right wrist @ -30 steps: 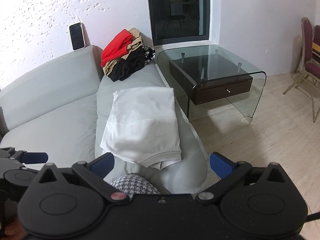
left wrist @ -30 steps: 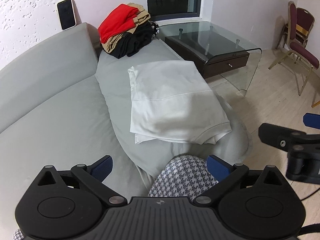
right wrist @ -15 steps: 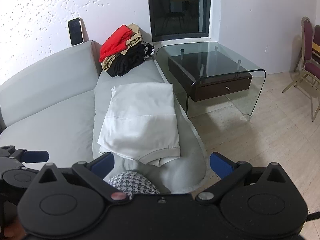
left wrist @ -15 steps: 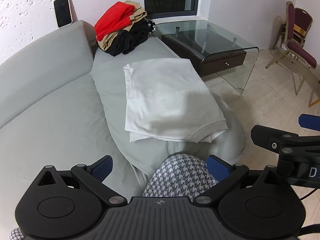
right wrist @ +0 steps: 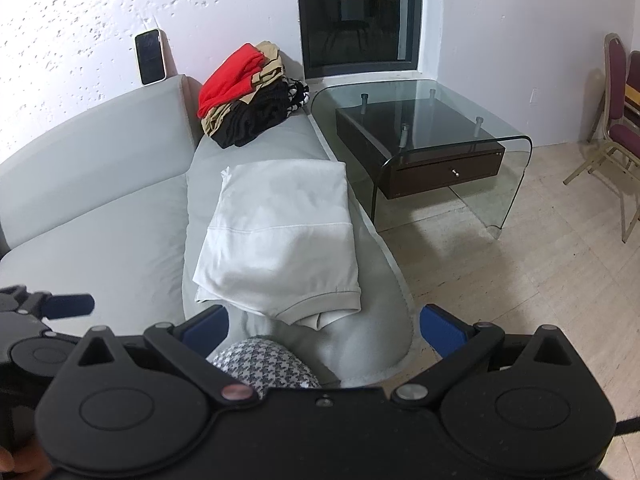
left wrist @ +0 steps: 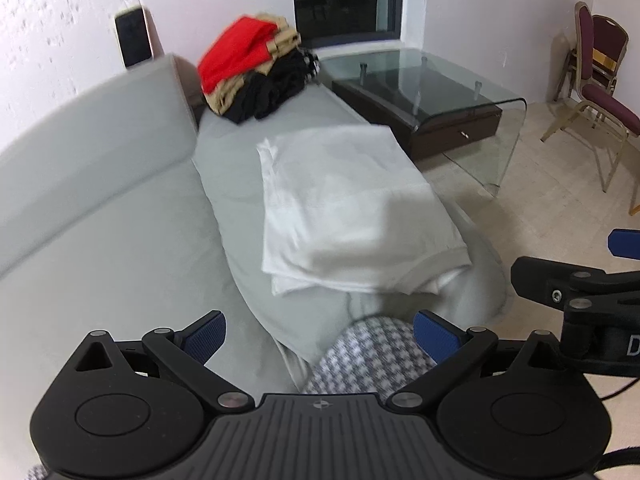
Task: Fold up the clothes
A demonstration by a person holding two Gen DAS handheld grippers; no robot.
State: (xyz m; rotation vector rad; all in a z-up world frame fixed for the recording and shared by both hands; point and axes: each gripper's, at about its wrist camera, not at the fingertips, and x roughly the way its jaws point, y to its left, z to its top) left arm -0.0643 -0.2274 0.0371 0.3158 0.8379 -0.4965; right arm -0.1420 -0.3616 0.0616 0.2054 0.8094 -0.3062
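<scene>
A folded white garment (left wrist: 352, 208) lies flat on the grey sofa seat (left wrist: 132, 248); it also shows in the right wrist view (right wrist: 284, 240). A pile of folded clothes, red, tan and black (left wrist: 252, 68), sits at the sofa's far end (right wrist: 248, 92). My left gripper (left wrist: 320, 334) is open and empty, held back from the white garment's near edge. My right gripper (right wrist: 324, 326) is open and empty, also short of that edge. The right gripper shows at the right of the left wrist view (left wrist: 580, 292).
A houndstooth-patterned knee (left wrist: 372, 356) is just under both grippers. A glass side table (right wrist: 432, 140) with a dark drawer stands right of the sofa. A phone (right wrist: 150, 56) leans on the wall. Chairs (left wrist: 600, 92) stand at the far right on the tiled floor.
Both grippers stayed open and empty. Both views shifted slightly, so the white garment sits a little differently in each view. The left view is now motion-blurred.
</scene>
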